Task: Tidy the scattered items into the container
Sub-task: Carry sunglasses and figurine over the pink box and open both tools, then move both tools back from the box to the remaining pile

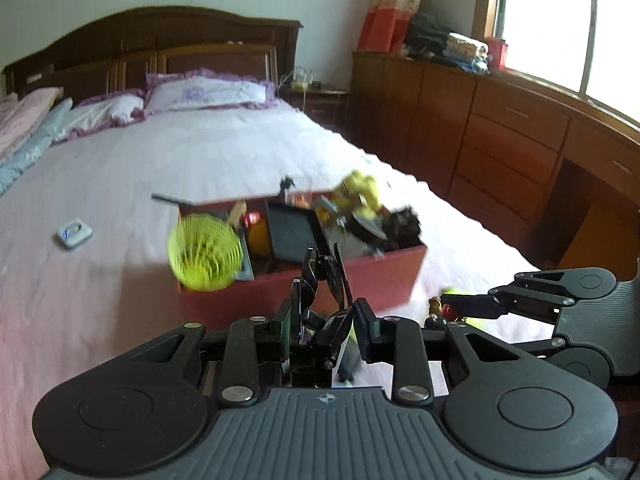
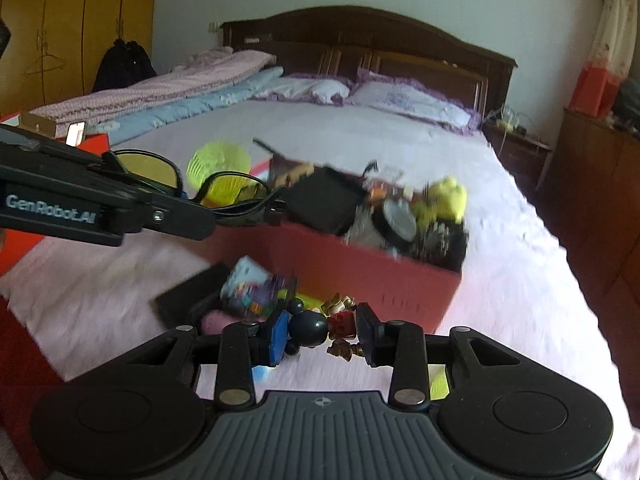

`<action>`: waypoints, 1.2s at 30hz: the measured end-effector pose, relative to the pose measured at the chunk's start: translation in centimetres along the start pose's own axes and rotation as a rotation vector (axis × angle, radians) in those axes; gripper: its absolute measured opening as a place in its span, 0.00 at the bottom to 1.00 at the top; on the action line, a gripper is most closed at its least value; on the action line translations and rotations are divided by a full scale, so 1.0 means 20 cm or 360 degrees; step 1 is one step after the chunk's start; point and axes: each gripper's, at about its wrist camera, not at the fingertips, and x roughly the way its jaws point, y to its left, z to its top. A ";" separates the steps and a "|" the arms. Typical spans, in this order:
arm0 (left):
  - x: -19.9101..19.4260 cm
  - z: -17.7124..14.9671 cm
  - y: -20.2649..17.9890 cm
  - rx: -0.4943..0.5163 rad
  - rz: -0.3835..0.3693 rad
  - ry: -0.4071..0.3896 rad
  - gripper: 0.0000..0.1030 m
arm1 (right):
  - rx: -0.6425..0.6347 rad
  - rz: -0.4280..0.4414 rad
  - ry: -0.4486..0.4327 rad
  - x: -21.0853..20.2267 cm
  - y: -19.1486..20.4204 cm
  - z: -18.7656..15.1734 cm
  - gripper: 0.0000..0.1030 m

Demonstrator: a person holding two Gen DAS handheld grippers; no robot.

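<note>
A red box (image 1: 352, 280) on the bed holds a yellow mesh ball (image 1: 204, 254), a black case, a yellow plush (image 1: 358, 192) and more items. My left gripper (image 1: 326, 326) is shut on black-framed glasses (image 1: 324, 280) with yellow lenses, held just in front of the box; they also show in the right wrist view (image 2: 224, 192). My right gripper (image 2: 320, 332) is shut on a small toy figure (image 2: 320, 326) with a dark round head and red and gold parts, low over the bed before the box (image 2: 360, 276).
Loose items lie on the bed in front of the box: a colourful packet (image 2: 252, 284), a black flat object (image 2: 188, 300), a pink thing. A small white device (image 1: 74, 234) lies left on the sheet. Wooden drawers (image 1: 500, 140) line the right wall.
</note>
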 end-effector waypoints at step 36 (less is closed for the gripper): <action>0.39 0.33 0.17 0.0102 0.0221 -0.0047 0.78 | -0.0010 -0.0071 -0.0093 0.50 -0.23 0.47 0.51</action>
